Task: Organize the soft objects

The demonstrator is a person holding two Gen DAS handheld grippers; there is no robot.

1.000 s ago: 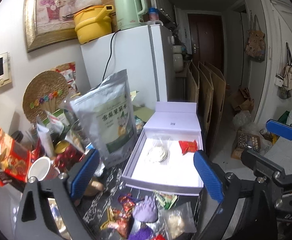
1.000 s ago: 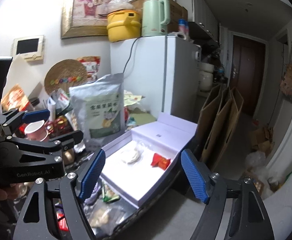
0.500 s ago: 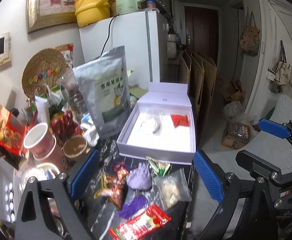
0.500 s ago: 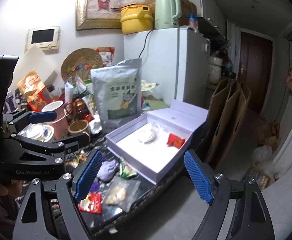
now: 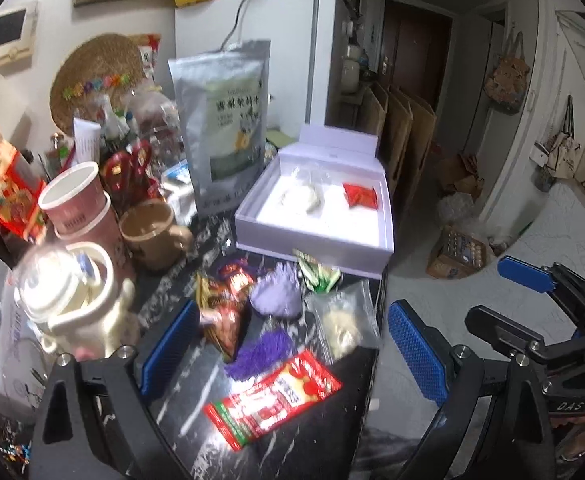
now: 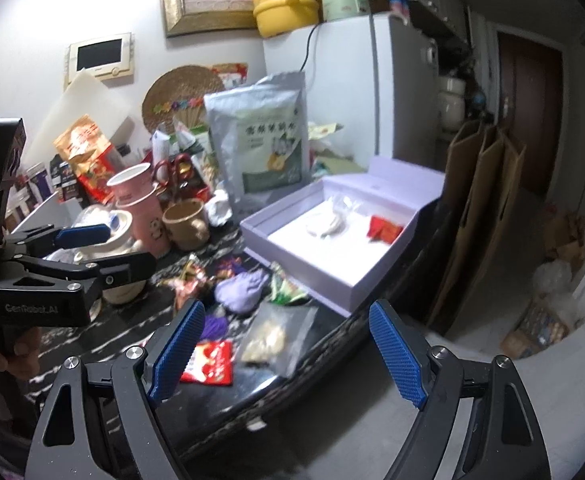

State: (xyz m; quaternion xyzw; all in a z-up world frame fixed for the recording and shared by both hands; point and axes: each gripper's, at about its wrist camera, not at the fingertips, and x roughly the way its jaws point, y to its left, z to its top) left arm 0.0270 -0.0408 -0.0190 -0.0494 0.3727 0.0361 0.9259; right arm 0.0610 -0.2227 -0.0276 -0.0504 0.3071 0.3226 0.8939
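Both grippers hung over the near end of a dark marbled table (image 5: 328, 444), each with its jaws wide and nothing between them. The left gripper (image 5: 288, 348) pointed down at a loose heap of soft things near the table's right edge; the right gripper (image 6: 288, 354) hovered by that same edge, partly over the floor.

An open lilac box (image 5: 312, 236) lay at the far right corner, its lid standing up behind it. Inside were a white pouch (image 5: 302, 198) and, apart from it on the right, a red packet (image 5: 359, 195).

Just before the box lay a green wrapper (image 5: 317, 274), touching a pale purple puff (image 5: 277, 292). A clear bag (image 5: 342, 326) lay at the right edge, a dark purple tuft (image 5: 258, 354) beside it, and some red-brown sweets (image 5: 224, 308) on the left. A red sachet (image 5: 272, 398) lay nearest, flat.

A silver pouch (image 5: 224, 128) stood upright left of the box, with a brown mug (image 5: 152, 232) and pink cups (image 5: 76, 204) towards the left edge.
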